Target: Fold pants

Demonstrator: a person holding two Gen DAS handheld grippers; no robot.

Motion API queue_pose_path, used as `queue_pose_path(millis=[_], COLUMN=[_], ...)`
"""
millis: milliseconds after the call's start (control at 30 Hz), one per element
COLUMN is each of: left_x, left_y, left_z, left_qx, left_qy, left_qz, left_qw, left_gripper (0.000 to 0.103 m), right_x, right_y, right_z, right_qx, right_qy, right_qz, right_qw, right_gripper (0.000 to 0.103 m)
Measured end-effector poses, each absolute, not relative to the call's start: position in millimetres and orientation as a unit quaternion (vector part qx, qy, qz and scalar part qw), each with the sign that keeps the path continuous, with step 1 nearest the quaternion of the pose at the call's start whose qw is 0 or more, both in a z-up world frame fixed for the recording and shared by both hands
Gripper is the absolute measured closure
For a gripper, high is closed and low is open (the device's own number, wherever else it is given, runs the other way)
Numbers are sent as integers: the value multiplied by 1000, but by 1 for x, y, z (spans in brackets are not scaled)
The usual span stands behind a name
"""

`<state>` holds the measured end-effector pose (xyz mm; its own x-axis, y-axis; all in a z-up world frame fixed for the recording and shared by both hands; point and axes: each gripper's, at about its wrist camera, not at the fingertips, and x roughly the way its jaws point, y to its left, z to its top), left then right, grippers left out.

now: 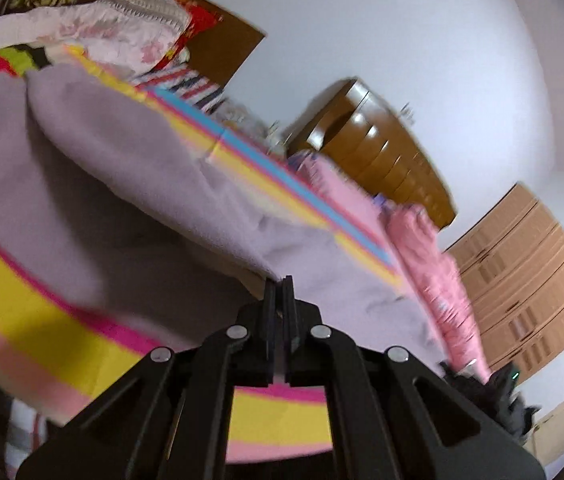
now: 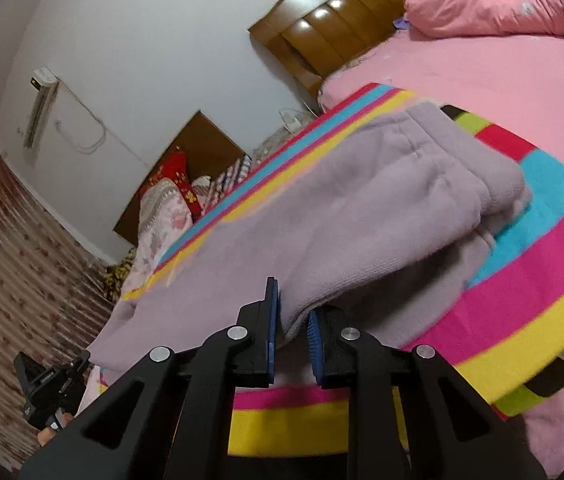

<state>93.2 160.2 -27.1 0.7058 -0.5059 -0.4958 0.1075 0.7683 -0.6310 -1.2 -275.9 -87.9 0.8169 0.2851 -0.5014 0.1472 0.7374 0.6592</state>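
1. On the bright striped blanket (image 2: 530,264) over the pink bed (image 2: 482,68), the soft lilac fleece pants (image 2: 362,216) lie partly doubled.
2. The left gripper (image 1: 280,280), fingers pressed together, pinches their edge.
3. The right gripper (image 2: 292,320) clamps a thick fold.
4. A brown wooden headboard (image 2: 322,24) stands behind.

Our left wrist view tilted, close over the lilac pants (image 1: 129,184), facing the headboard (image 1: 378,152), our right wrist view equally close, both sharing pants, striped blanket (image 2: 522,280), headboard

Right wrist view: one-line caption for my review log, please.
Right gripper pinches the cuff of the lilac pants, lifted over a striped blanket on the pink bed.
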Motion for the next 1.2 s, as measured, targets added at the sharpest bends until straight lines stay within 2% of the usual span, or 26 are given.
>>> queue_pose_path(millis=[67, 167, 300, 400, 433, 467, 700, 800, 867, 900, 933, 967, 1000, 1033, 1067, 1200], left_x=[106, 111, 110, 107, 107, 109, 115, 113, 111, 108, 104, 97, 93, 89, 87, 94], left_y=[154, 161, 156, 151, 149, 148, 145, 145, 146, 148, 151, 155, 157, 157, 155, 130], left_z=[-59, -95, -83, -76, -77, -81, -89, -87, -81, -75, -68, -59, -52, -44, -38, -19], left_qx=[-303, -310, -288, -272, -269, -273, -284, -283, -278, -268, -253, -235, -225, -216, -211, -186], left_qy=[383, 404, 397, 393, 395, 399, 411, 414, 413, 408, 397, 378, 360, 343, 337, 326], left_qz=[-163, -147, -147, -146, -144, -143, -141, -139, -135, -118, -92, -58, -44, -40, -43, -86], left_qw=[857, 848, 859, 867, 867, 864, 855, 854, 857, 865, 878, 894, 904, 913, 917, 923], left_gripper=[101, 101, 101, 101, 101, 101, 101, 94, 84, 65, 38, 27, 23, 23, 23, 22], right_x=[3, 1, -3, -5, -5, -7, -6, -8, -11, -13, -17, -23, -30, -35, -43, -38], right_y=[-279, -283, -281, -287, -289, -291, -290, -285, -280, -278, -279, -280, -283, -284, -286, -267], right_z=[-112, -122, -112, -118, -123, -130, -129, -122, -116, -111, -107, -101, -95, -92, -84, -61], right_qx=[369, 388, 374, 403, 411, 418, 415, 388, 368, 356, 344, 329, 322, 322, 320, 252], right_qy=[329, 319, 303, 296, 300, 296, 294, 303, 317, 322, 324, 319, 303, 290, 266, 255], right_qz=[33, 42, 47, 54, 52, 53, 53, 34, 28, 23, 12, -6, -19, -20, -16, -28], right_qw=[869, 864, 875, 864, 859, 857, 859, 869, 874, 877, 881, 889, 897, 901, 909, 933], right_gripper=[82, 82, 82, 82, 82, 86, 86, 84, 82, 80, 74, 51, 21, 11, 8, 11])
